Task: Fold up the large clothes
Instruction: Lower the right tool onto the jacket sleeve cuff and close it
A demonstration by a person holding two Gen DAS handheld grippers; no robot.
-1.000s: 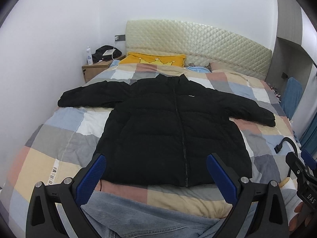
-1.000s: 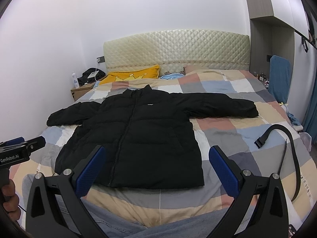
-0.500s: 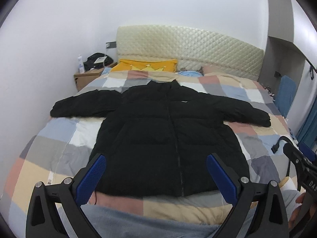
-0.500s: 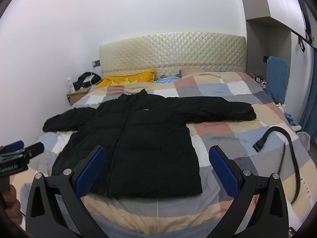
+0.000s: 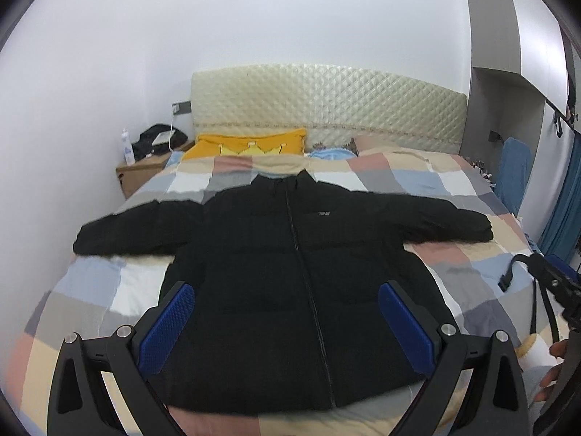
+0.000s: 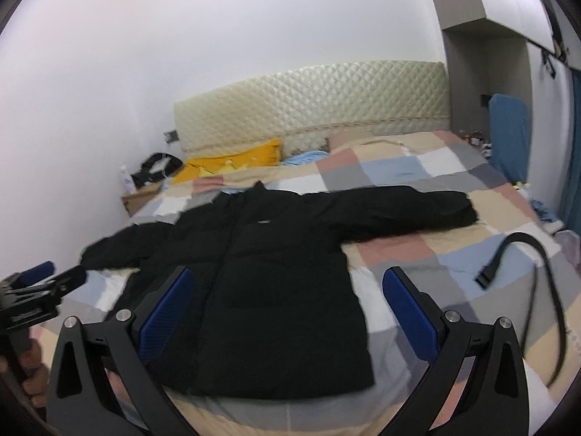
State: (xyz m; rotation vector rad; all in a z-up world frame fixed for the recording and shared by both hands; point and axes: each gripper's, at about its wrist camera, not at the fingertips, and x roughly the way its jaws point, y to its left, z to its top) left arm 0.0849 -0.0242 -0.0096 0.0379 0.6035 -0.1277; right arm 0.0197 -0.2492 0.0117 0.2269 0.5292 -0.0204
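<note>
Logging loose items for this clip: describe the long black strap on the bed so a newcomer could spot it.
Start at the bed with the patchwork checked quilt. A black padded jacket lies spread across it, sleeves out. The black webbing strap curves beside the jacket on the side away from the wooden nightstand, thin and looped, with a buckle at its end.

Jacket (image 5: 290, 272) lies flat on bed (image 5: 417, 181), centred, collar toward far headboard (image 5: 326, 105), sleeves spread left and right. Pillow (image 5: 250, 145) at far end, behind collar. Nightstand (image 5: 141, 174) left of bed, far corner, bottle (image 5: 126, 141) on it. Strap (image 6: 537, 283) on bed, near right of jacket. Left tool (image 5: 287, 330) and right tool (image 6: 290, 318) at near edge.
</note>
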